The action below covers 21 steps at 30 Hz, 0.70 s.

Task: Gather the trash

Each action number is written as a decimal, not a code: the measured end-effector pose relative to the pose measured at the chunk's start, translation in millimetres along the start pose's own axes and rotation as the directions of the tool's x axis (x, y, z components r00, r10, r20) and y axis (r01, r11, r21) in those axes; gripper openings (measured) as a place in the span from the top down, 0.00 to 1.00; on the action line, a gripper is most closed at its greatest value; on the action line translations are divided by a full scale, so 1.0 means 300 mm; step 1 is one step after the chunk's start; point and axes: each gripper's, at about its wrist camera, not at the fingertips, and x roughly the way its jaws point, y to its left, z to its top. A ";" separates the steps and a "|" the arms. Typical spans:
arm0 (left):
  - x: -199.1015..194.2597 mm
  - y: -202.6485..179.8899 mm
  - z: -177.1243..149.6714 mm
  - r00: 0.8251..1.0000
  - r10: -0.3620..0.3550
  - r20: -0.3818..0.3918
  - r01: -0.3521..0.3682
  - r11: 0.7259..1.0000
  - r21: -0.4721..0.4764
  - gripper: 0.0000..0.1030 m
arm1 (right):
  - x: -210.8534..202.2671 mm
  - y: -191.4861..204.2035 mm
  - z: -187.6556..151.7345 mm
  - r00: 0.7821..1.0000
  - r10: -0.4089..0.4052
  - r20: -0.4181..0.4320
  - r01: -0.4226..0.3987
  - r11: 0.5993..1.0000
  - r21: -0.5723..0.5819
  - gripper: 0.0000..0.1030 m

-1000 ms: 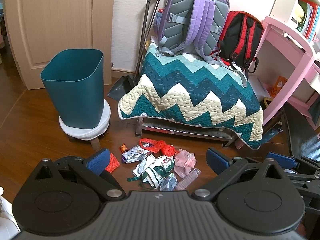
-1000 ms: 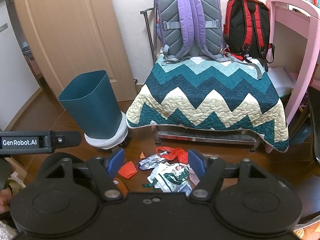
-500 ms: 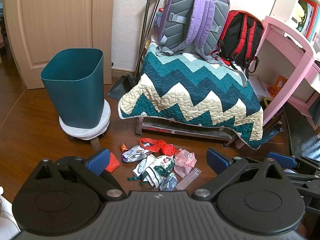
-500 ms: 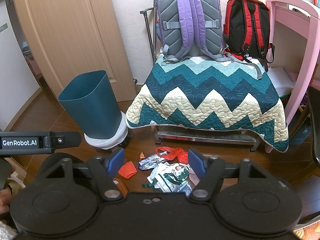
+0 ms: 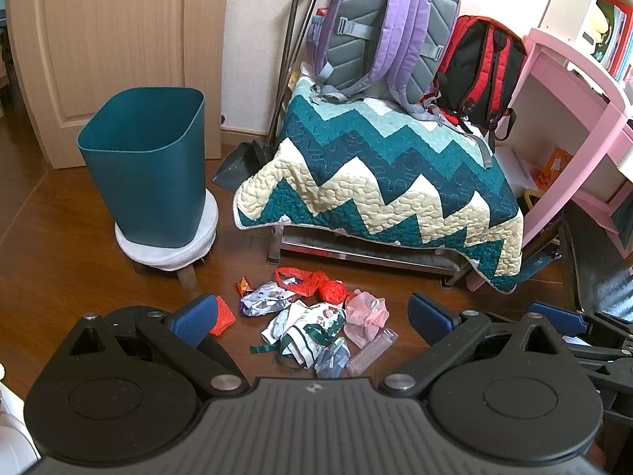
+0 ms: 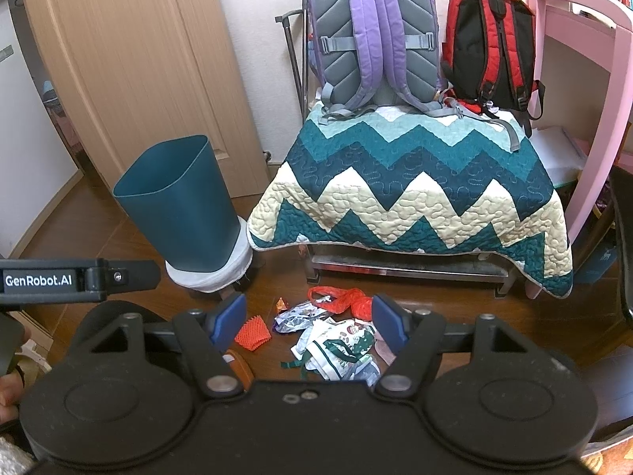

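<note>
A pile of trash lies on the wooden floor: a white-green wrapper [image 5: 312, 326] [image 6: 340, 342], a red plastic bag [image 5: 316, 283] [image 6: 348, 299], a silver wrapper [image 5: 263, 297], a pink bag [image 5: 364, 312], an orange net piece [image 5: 222, 312] [image 6: 253, 330]. A dark teal bin [image 5: 146, 166] [image 6: 182, 206] stands on a white stool to the left. My left gripper [image 5: 312, 316] is open and empty above the pile. My right gripper [image 6: 308, 318] is open and empty, also above the pile.
A bench under a zigzag quilt [image 5: 379, 182] [image 6: 411, 194] holds a purple backpack [image 5: 387, 27] and a red-black backpack [image 5: 478, 71]. A pink desk [image 5: 573, 118] stands right. A dustpan [image 5: 241, 162] leans by the wooden door [image 5: 110, 39].
</note>
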 end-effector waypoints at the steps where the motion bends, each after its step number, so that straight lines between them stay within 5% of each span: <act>1: 0.006 0.001 -0.001 1.000 -0.001 -0.006 0.001 1.000 -0.002 0.00 | 0.007 -0.002 0.002 1.000 0.001 -0.003 -0.001 1.000 0.001 0.32; 11: 0.116 0.029 0.069 0.999 -0.017 -0.039 0.016 1.000 -0.020 0.00 | 0.114 -0.058 0.040 0.999 -0.005 -0.036 0.006 1.000 0.008 0.32; 21: 0.399 0.158 0.190 0.992 0.087 -0.094 -0.095 0.992 -0.080 0.00 | 0.384 -0.195 0.099 0.994 -0.014 -0.106 0.022 0.997 0.073 0.32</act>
